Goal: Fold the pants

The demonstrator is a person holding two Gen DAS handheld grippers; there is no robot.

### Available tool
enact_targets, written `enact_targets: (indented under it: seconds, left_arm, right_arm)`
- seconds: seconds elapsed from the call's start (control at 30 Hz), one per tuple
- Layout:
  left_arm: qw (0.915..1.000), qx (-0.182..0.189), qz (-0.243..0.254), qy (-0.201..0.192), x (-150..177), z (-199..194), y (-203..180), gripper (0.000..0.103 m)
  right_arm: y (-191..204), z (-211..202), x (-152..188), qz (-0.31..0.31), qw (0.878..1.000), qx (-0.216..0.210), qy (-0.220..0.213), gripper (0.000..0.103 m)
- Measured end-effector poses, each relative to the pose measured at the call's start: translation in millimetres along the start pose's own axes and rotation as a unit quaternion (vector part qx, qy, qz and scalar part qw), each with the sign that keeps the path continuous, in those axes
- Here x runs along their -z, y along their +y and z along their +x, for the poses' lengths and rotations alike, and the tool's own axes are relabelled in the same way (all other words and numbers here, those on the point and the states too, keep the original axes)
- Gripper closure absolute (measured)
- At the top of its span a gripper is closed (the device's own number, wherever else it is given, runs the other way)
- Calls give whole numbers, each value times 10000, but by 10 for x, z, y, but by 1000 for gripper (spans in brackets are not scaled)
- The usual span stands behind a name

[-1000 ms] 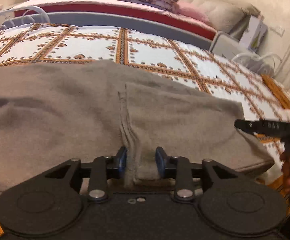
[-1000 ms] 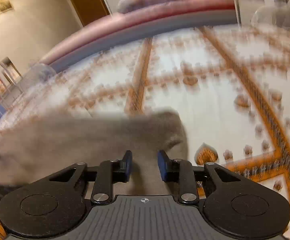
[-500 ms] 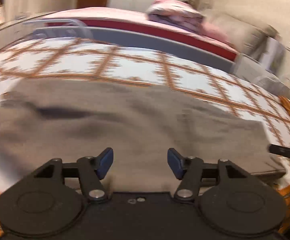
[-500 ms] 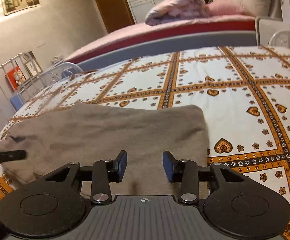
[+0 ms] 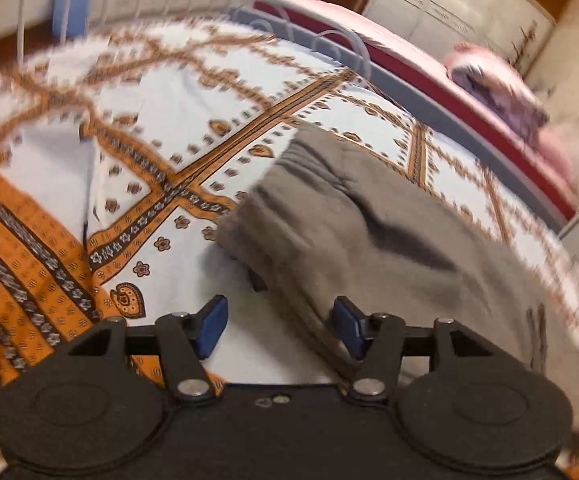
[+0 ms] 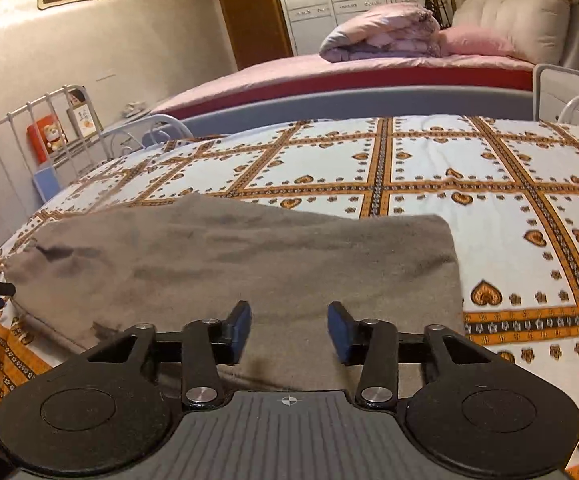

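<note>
The left gripper [image 5: 276, 326] sits with jaws wide apart and empty, just off the left end of the grey pants [image 6: 249, 256] — which lie folded lengthwise near the front edge of the patterned bedspread [image 6: 509, 184]. They look soft, floppy, fleece-like, probably light. Best grab is likely the end corners. The right gripper [image 6: 288, 330] hovers over them, jaws apart too.
</note>
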State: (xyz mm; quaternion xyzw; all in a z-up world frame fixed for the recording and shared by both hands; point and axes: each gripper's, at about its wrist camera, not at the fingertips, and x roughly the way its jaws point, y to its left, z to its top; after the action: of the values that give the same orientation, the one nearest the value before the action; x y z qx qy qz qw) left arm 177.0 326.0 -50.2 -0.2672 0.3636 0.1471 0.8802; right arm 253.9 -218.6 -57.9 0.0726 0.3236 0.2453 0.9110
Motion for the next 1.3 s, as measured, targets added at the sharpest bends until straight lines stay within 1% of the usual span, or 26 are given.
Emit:
enact_targets:
  seconds: [0.03,0.13,0.17,0.3,0.33,0.37,0.43,0.47,0.5,0.57,0.6,0.73,0.77,0.8,0.83,0.87,0.93,0.97,1.0,1.03,1.07,1.13,1.2,1.3]
  left_arm:
    - [9997,190,-176,-13,-18,23,86,56]
    - [9977,611,-296,18,-78,154,196,57]
    - [9970,733,-258,55,-108,218,205,58]
    - [9957,881,297,34,-153,430,174,57]
    - [9951,920,362,-2,-165,449,169,59]
    - [9948,948,360,-59,-182,439,170,67]
    - [9931,1072,392,-272,-212,334,140,75]
    - [9921,1099,468,-385,-203,258,110,76]
    - [9918,1111,479,-408,-191,218,105,76]
    - [9921,1071,533,-380,-172,186,115,76]
    - [9927,1068,461,-324,-154,185,150,76]
    - [9931,1062,431,-262,-123,143,190,76]
    - [9934,1050,407,-229,-119,147,197,76]
    - [9942,983,414,-163,-112,166,192,76]
    - [9947,908,455,-125,-112,185,186,76]
    - [9949,868,490,-135,-114,181,165,76]
    - [9940,940,469,-291,-149,90,107,76]
    - [9929,1020,463,-408,-165,18,68,76]
    - [9909,1118,501,-558,-181,-62,-4,76]
    - [9879,1190,665,-737,-197,-155,-128,76]
    - [9849,1242,834,-871,-200,-222,-254,77]
    - [9792,1395,1086,-996,-195,-303,-534,77]
    - [9733,1496,1393,-1042,-152,-334,-842,77]
    - [9631,1817,1785,-871,-26,-271,-1391,77]
  right_arm:
    - [12,2,18,3,10000,21,5,49]
    - [64,-9,69,-74,10000,11,-20,49]
    - [82,-15,86,-107,9999,17,-35,49]
    - [103,3,119,-141,9999,65,1,49]
    - [113,16,117,-133,9999,74,13,49]
    - [133,33,109,-126,9999,72,21,49]
    - [189,54,90,-143,9999,64,-31,49]
    - [238,73,74,-178,9998,21,-33,49]
    - [301,93,56,-208,9998,-60,-21,49]
    - [464,145,35,-329,9990,-286,-29,49]
    - [575,193,31,-430,9984,-363,-15,49]
    - [961,402,53,-677,9959,-587,94,49]
    - [1050,465,79,-786,9950,-590,170,49]
    - [1132,574,123,-949,9932,-541,410,49]
    - [1204,694,191,-1171,9903,-387,647,44]
    - [1250,717,230,-1290,9893,-337,593,38]
    - [1374,725,254,-1695,9834,-166,621,36]
    - [1391,690,242,-1765,9825,-169,579,36]
    - [1352,629,212,-1629,9848,-325,497,36]
    - [1260,546,171,-1359,9884,-548,388,36]
    - [1151,472,136,-1101,9914,-646,289,36]
    - [903,352,47,-646,9963,-544,127,36]
    - [626,246,-52,-218,9988,-435,5,36]
    - [235,101,-214,198,9996,-201,-81,36]
